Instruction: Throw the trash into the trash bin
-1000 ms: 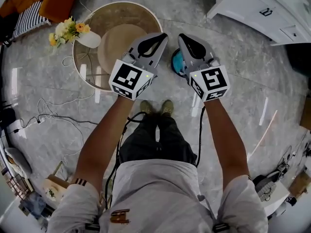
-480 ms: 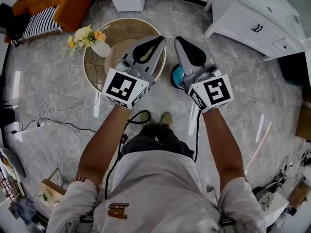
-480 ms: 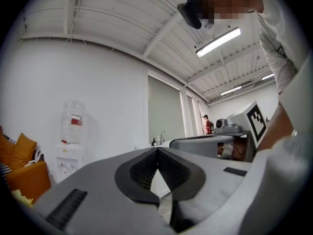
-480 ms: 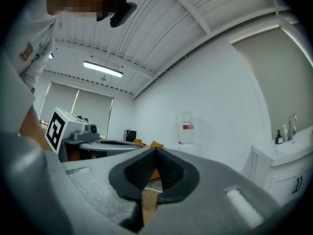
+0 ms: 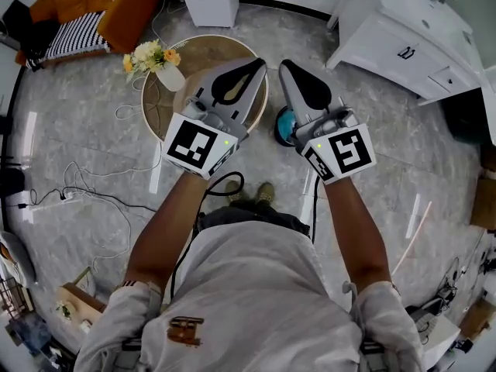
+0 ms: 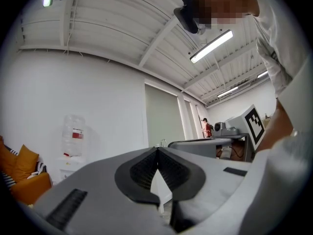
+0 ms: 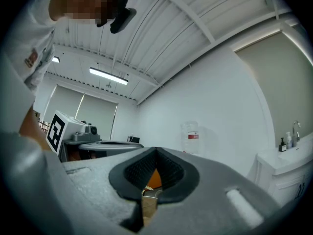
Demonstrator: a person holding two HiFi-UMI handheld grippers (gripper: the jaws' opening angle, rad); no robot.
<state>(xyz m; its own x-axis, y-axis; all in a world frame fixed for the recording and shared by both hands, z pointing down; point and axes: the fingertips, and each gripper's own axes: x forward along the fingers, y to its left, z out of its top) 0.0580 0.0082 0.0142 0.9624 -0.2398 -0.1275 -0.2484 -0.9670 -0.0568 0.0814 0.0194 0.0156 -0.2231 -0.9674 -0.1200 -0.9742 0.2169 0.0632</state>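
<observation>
My left gripper (image 5: pixel 260 63) and right gripper (image 5: pixel 284 64) are held side by side in front of me, high above the floor and pointing roughly level. Each has its jaws closed tip to tip with nothing between them, as the left gripper view (image 6: pixel 157 149) and the right gripper view (image 7: pixel 156 150) both show. A small blue trash bin (image 5: pixel 284 124) stands on the floor below, half hidden behind the right gripper. I see no piece of trash in any view.
A round glass table (image 5: pixel 186 56) with a vase of flowers (image 5: pixel 159 59) stands left of the bin. A white cabinet (image 5: pixel 403 41) is at upper right, an orange sofa (image 5: pixel 116 6) at upper left. Cables (image 5: pixel 93 196) trail over the floor. A water dispenser (image 6: pixel 72 141) stands by the wall.
Both grippers have risen together, staying shut. The table, flowers and bin now look smaller and farther below, and more of the room shows.
</observation>
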